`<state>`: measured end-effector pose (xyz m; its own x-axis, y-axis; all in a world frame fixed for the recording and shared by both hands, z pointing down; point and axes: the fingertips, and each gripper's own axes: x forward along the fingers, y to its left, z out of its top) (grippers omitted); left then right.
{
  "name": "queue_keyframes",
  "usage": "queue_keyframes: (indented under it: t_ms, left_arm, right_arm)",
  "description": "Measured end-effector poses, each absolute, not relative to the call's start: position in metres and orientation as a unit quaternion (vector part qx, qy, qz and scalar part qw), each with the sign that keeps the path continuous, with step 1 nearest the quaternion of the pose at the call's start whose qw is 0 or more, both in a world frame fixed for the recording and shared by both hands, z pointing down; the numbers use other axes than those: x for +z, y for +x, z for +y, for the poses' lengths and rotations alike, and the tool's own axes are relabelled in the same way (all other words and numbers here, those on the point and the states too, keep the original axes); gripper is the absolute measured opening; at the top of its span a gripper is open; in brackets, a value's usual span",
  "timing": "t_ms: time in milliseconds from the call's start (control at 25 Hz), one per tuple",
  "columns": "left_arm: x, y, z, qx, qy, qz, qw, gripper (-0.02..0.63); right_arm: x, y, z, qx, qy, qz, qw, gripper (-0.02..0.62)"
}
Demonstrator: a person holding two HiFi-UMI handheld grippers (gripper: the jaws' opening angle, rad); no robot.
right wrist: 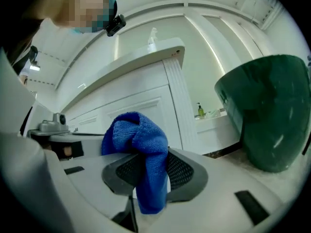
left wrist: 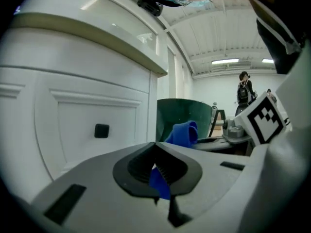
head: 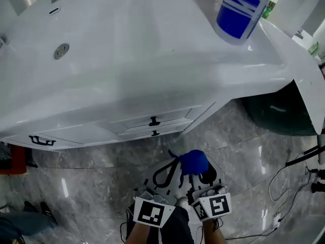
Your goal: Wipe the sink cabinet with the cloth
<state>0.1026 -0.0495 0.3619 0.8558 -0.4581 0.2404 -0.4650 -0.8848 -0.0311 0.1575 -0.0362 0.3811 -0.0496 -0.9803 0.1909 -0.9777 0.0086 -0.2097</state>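
White sink cabinet (head: pixel 127 85) fills the top of the head view; both grippers sit low in front of its black drawer handles (head: pixel 154 121), over the grey marble floor (head: pixel 101 187); blue microfibre cloth (right wrist: pixel 141 140) is off the cabinet, bunched between the two grippers; right gripper (right wrist: pixel 153 171) jaws clamped on the cloth's bulk (a fold hangs below the pads); left gripper (left wrist: pixel 158 171) jaws closed, pinching a thin blue corner of it; dark green bin (head: pixel 277 113) stands at the cabinet's right end; blue-labelled bottle (head: pixel 239 9) on the cabinet top.
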Motion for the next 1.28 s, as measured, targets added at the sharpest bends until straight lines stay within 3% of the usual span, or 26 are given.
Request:
queue_keyframes:
  t_ms: [240, 440, 720, 1000, 1280]
  left_arm:
    - [0.236, 0.083, 0.018, 0.158, 0.968, -0.179, 0.076, 0.000]
    - [0.093, 0.080, 0.052, 0.156, 0.963, -0.169, 0.143, 0.000]
    - [-0.082, 0.084, 0.082, 0.136, 0.967, -0.202, 0.077, 0.000]
    - [-0.127, 0.061, 0.104, 0.129, 0.953, -0.271, 0.045, 0.000]
    - [-0.118, 0.054, 0.116, 0.116, 0.937, -0.319, 0.087, 0.000]
  right_arm:
    - [0.262, 0.128, 0.025, -0.239, -0.655, 0.717, -0.023, 0.114]
    - [0.129, 0.143, 0.079, -0.289, -0.682, 0.670, -0.048, 0.113]
    - [-0.039, 0.157, 0.107, -0.243, -0.687, 0.684, -0.043, 0.112]
    - [-0.099, 0.149, 0.121, -0.205, -0.662, 0.720, -0.025, 0.112]
    - [-0.102, 0.143, 0.133, -0.211, -0.639, 0.739, -0.031, 0.112]
